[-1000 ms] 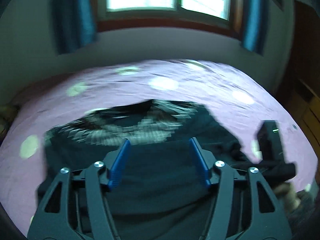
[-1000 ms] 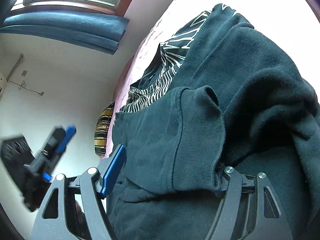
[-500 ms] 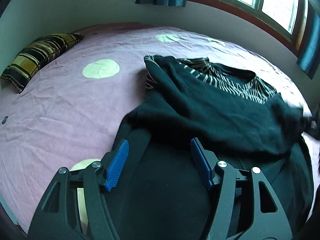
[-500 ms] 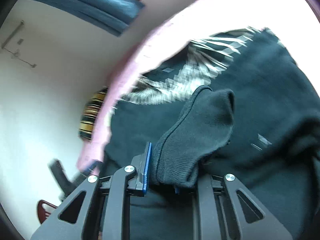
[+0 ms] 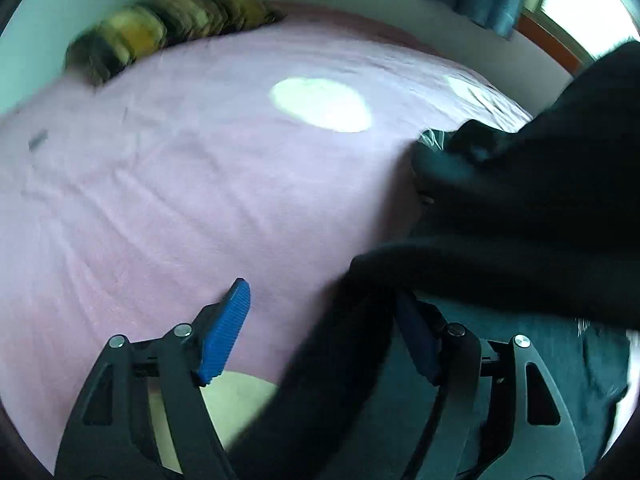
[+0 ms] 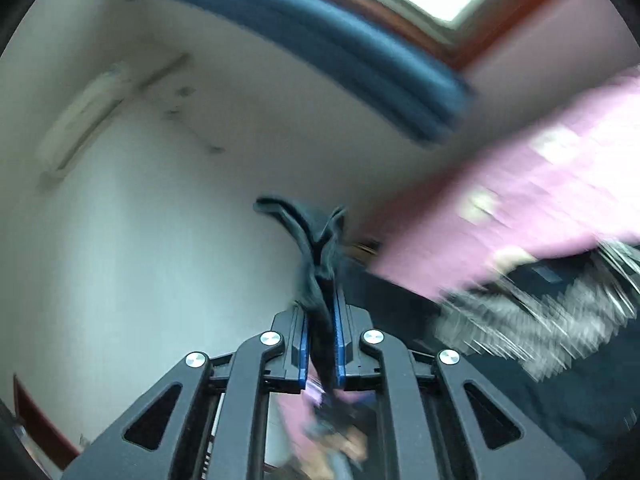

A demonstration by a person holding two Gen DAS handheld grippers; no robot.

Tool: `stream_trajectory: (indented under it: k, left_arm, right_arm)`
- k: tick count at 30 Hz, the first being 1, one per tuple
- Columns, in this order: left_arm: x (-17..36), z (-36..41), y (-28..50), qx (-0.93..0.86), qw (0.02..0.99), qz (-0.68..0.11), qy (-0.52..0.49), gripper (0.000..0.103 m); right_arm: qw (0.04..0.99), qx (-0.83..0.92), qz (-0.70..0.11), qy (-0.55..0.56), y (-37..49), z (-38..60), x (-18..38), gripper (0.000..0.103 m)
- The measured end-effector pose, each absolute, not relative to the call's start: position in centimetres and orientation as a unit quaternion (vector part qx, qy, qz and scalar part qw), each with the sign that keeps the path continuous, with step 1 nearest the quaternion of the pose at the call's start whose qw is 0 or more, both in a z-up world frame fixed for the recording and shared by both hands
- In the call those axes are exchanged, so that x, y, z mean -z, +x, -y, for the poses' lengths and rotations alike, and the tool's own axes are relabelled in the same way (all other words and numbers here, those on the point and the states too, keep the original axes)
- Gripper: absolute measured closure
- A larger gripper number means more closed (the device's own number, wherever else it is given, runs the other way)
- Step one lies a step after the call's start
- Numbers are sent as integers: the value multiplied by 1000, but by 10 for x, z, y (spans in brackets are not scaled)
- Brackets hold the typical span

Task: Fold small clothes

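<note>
Pinching a dark fold of the sweater (image 6: 316, 280), your right gripper (image 6: 320, 344) has its blue pads pressed together on the cloth, aimed up at the wall and curtain (image 6: 360, 60); your left gripper (image 5: 320, 336) stands wide apart over the pink bed (image 5: 180, 200), a dark sleeve lying between its fingers (image 5: 224, 336); the rest of the sweater lies at right on the bed, near a striped pillow (image 5: 160, 28)

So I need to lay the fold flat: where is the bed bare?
Bare pink sheet stretches from the striped pillow down to the open left gripper, left of the dark sweater. The right side is crowded with sweater, which the right gripper pinches.
</note>
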State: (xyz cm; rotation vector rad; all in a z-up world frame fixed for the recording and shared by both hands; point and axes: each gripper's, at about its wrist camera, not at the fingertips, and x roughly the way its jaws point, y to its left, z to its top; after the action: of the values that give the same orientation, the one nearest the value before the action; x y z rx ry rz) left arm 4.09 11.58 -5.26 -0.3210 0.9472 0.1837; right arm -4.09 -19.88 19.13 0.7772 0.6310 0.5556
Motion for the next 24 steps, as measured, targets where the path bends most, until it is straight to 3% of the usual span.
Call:
stream_trajectory:
  k: [4, 7, 15, 24]
  left_arm:
    - [53, -110, 38, -88, 885, -440, -127, 29]
    - [56, -107, 37, -93, 885, -439, -125, 29]
    - [55, -109, 32, -85, 886, -433, -141, 29]
    - [53, -109, 26, -85, 886, -433, -144, 28]
  right_arm:
    - [825, -60, -443, 347, -90, 261, -55, 93]
    - [788, -13, -474, 394, -123, 293, 6, 97]
    - [815, -51, -392, 423, -153, 293, -36, 98]
    - [805, -14, -402, 435, -176, 288, -20, 99]
